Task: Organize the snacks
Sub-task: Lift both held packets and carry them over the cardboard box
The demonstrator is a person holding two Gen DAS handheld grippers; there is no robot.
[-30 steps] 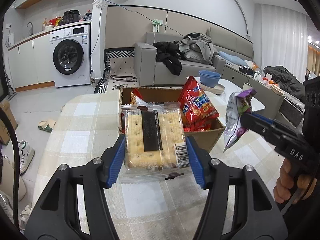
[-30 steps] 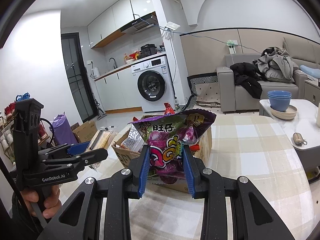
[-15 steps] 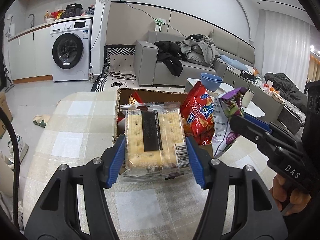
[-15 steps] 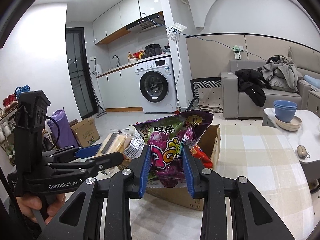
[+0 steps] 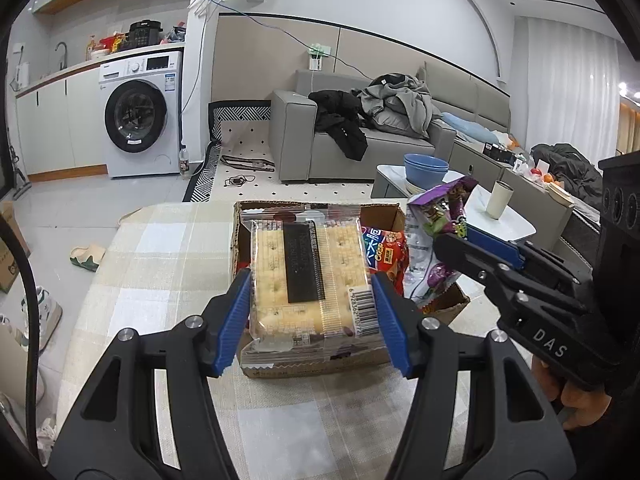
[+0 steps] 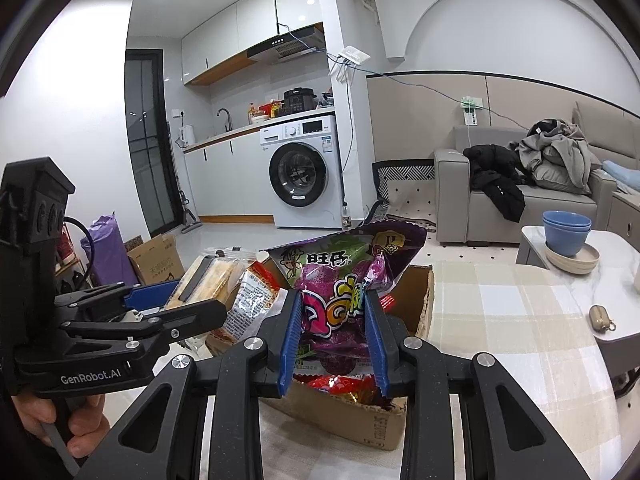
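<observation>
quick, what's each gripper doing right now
Left gripper: shut on the cracker pack.
Right gripper: shut on the purple snack bag.

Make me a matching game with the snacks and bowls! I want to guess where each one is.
Things:
1. cracker pack
2. purple candy bag
3. red chip bag
4. blue bowls

Places:
A. inside the cardboard box
B. in the left tongs
C. on the white side table
D. in the right tongs

Pairs: 1-B, 2-D, 3-A, 4-C
</observation>
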